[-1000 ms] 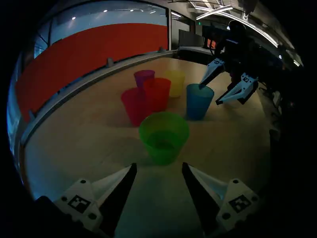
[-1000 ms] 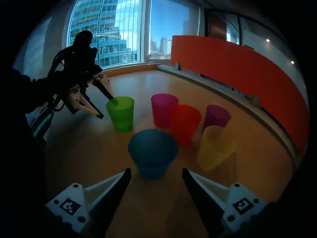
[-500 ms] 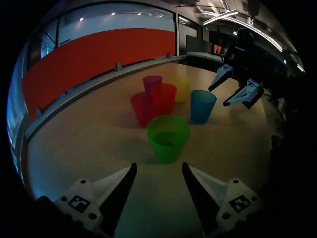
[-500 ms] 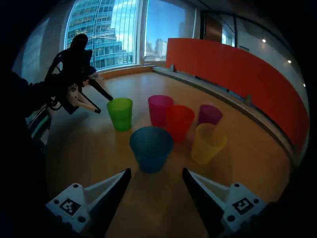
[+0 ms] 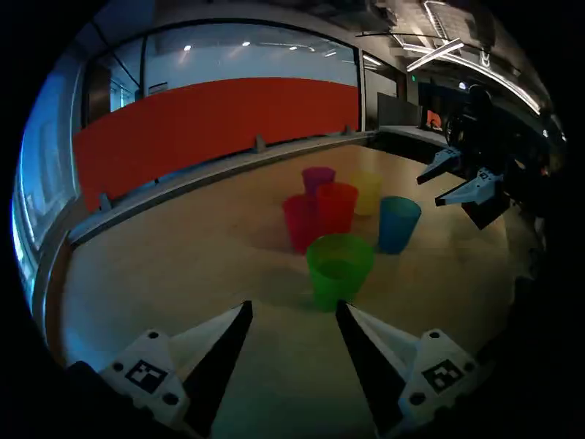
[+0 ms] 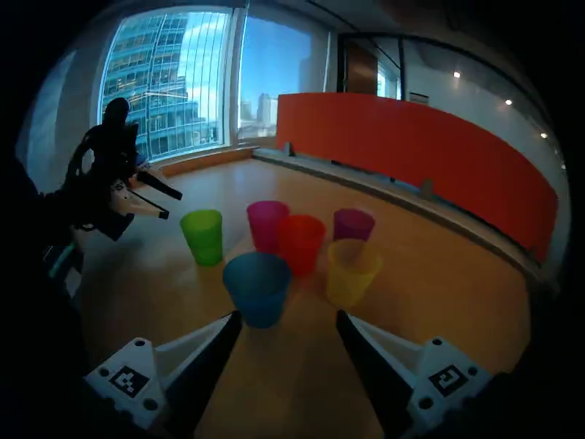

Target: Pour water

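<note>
Two low views face each other (closely) across the cups [image 5: 336, 208].

We are seeing the red cup [image 5: 336, 208] hiding part of the purple cup [image 5: 318, 176]. The green cup [image 5: 339, 269]'s contents are escaping us.

I can read no words, numbers or brand names here. The closest thing to a sign is on my left tool [image 5: 292, 309]. A small black-and-white square marker [image 5: 145, 374] sits on one finger, and a second marker [image 5: 444, 374] sits on the other finger. My right tool [image 6: 289, 316] carries two square markers [image 6: 129, 380] of the same kind. They are blocky patterns, not letters, so I cannot read them.
</note>
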Demonstrator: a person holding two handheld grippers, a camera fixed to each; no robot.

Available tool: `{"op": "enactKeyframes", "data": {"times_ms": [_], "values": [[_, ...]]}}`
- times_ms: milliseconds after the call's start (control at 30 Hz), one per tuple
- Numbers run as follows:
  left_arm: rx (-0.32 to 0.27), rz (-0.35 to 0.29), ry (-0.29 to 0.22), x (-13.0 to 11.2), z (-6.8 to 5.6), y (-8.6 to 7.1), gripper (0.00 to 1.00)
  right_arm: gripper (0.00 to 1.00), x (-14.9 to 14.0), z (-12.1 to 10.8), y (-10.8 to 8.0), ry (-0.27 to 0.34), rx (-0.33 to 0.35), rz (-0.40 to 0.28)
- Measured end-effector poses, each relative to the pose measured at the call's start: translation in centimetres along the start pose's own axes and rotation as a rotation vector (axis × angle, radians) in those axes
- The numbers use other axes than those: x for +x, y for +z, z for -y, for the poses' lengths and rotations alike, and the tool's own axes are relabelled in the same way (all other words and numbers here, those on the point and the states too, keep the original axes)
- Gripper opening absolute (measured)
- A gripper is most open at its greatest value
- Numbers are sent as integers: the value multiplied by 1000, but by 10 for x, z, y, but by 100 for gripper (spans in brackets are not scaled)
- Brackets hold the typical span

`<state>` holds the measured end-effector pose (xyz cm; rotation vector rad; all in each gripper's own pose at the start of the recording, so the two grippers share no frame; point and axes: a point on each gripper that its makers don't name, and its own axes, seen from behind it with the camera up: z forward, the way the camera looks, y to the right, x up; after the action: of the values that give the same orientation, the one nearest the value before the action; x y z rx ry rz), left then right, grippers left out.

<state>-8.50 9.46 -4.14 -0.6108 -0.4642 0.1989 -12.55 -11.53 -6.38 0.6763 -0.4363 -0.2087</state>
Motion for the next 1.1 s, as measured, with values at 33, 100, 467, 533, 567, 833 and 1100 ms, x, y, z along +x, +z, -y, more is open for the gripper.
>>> {"op": "enactKeyframes", "data": {"times_ms": [33,100,467,533,567,833,1100], "values": [[13,-10,-4,2,3,-1,84,100,2,-2,-2,3,-8,-8],[42,-30,-12,6,8,-3,84,100,5,-5,-5,8,-27,-24],[168,-123,-37,24,33,-13,84,100,28,-23,-14,34,-124,-112],[200,-145,-28,31,38,-16,84,100,34,-29,-16,38,-151,-131],[218,-158,-22,35,41,-19,84,100,38,-33,-18,40,-167,-143],[321,-267,-41,67,58,-35,84,100,68,-55,-29,46,-276,-243],[405,-346,-34,88,69,-50,84,100,83,-74,-39,60,-380,-314]]}}
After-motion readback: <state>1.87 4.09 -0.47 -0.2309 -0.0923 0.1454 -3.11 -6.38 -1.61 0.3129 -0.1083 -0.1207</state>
